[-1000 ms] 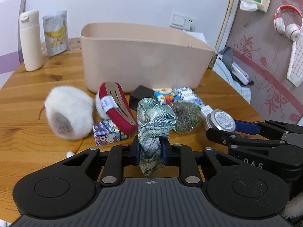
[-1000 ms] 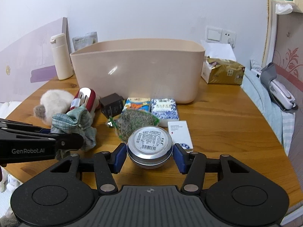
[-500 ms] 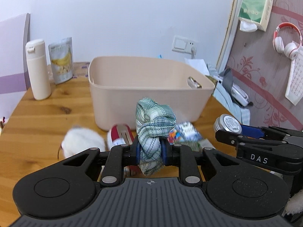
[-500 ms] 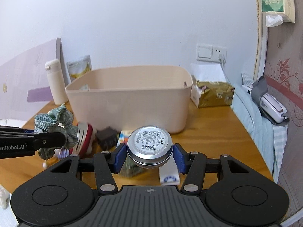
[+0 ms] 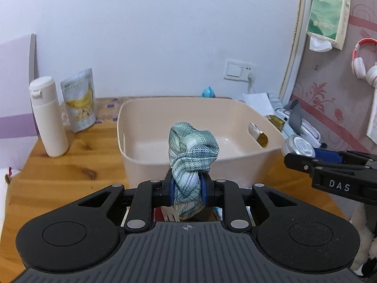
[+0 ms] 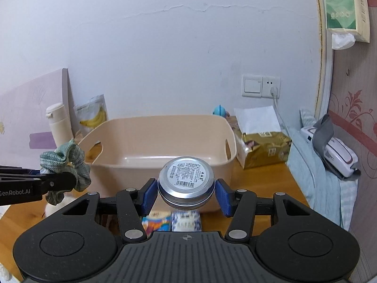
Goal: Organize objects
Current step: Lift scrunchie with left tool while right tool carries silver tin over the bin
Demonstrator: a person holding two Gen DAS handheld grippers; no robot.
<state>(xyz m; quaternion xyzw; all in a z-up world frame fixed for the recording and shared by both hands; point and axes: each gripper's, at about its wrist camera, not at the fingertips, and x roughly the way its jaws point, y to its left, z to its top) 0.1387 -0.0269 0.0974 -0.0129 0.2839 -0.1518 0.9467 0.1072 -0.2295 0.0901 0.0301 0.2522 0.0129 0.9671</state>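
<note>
While aloft: one scrunchie [image 5: 192, 151], one tin [image 6: 186, 179], one bin [image 6: 150, 139].

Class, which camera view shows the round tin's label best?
The right wrist view: the round tin sits centred between the right gripper's pads, its label facing the camera. The left wrist view shows it small at the right edge.

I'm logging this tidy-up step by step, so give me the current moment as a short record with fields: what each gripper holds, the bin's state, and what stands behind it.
left gripper: shut on the green plaid scrunchie, held up in front of the bin
right gripper: shut on the round metal tin, label facing up
beige bin: on the wooden table, nothing visible inside
behind the bin, left: white bottle and banana snack pouch, both upright
right of the bin: gold tissue pack
</note>
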